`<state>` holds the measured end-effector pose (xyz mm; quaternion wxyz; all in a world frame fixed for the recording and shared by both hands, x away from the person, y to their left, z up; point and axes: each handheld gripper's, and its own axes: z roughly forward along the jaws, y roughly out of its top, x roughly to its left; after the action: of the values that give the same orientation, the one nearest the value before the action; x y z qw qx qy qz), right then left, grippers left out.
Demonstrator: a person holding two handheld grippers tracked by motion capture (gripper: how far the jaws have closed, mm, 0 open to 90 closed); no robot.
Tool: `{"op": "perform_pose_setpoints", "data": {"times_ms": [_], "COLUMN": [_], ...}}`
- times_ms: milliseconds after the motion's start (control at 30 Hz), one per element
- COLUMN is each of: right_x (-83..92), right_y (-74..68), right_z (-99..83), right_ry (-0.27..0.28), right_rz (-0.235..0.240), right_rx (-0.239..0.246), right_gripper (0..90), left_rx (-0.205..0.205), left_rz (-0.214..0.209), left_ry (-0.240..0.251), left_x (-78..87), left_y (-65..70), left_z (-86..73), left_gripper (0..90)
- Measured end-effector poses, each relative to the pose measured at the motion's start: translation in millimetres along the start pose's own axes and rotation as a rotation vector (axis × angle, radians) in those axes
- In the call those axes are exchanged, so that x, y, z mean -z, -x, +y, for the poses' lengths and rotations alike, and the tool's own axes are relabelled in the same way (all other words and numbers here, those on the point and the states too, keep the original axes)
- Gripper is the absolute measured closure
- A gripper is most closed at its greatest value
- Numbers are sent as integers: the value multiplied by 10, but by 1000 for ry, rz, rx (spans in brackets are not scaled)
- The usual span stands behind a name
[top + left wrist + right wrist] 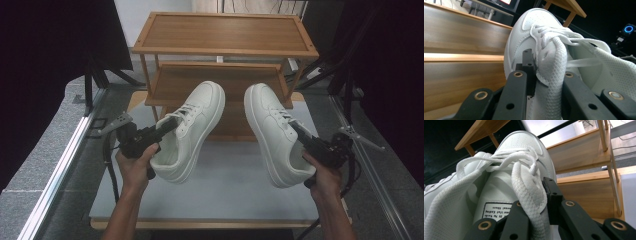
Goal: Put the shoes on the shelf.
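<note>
Two white lace-up sneakers hang in the air over the grey table top [225, 185], toes pointing toward the wooden shoe rack [225, 35]. My left gripper [167, 125] is shut on the left sneaker [192, 130], its jaws pinching the mesh tongue [551, 75] beside the laces. My right gripper [296, 129] is shut on the right sneaker [277, 132], clamped on its tongue [529, 192] the same way; a printed label [496, 210] shows inside. Both shoes tilt, soles turned outward and down.
The rack has a top shelf [225, 31], a middle shelf [220, 82] and a lower board behind the shoes. Black curtains flank both sides. A metal rail [60, 170] runs along the left floor. A lit blue ring device [629, 29] stands at the far right of the left gripper view.
</note>
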<state>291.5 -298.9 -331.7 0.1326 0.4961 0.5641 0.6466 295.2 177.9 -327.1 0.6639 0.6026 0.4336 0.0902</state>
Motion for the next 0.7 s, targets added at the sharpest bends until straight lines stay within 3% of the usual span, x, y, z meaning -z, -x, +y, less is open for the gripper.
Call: {"op": "perform_pose_setpoints", "data": {"times_ms": [300, 533, 700], "right_x": [-216, -319, -436], "right_y": [-55, -117, -156], "right_z": [74, 141, 192], "right_ry": [13, 10, 17], "right_rz": [-21, -36, -53], "right_rx": [-28, -7, -39], "right_gripper": [825, 825, 823], "left_rx": [34, 43, 57], "left_rz": [4, 16, 30], "left_ry": [-3, -8, -2], "left_x": [-208, -251, -297], "left_y": [-65, -149, -179], "left_z": [103, 158, 211], "left_gripper": [816, 816, 815]}}
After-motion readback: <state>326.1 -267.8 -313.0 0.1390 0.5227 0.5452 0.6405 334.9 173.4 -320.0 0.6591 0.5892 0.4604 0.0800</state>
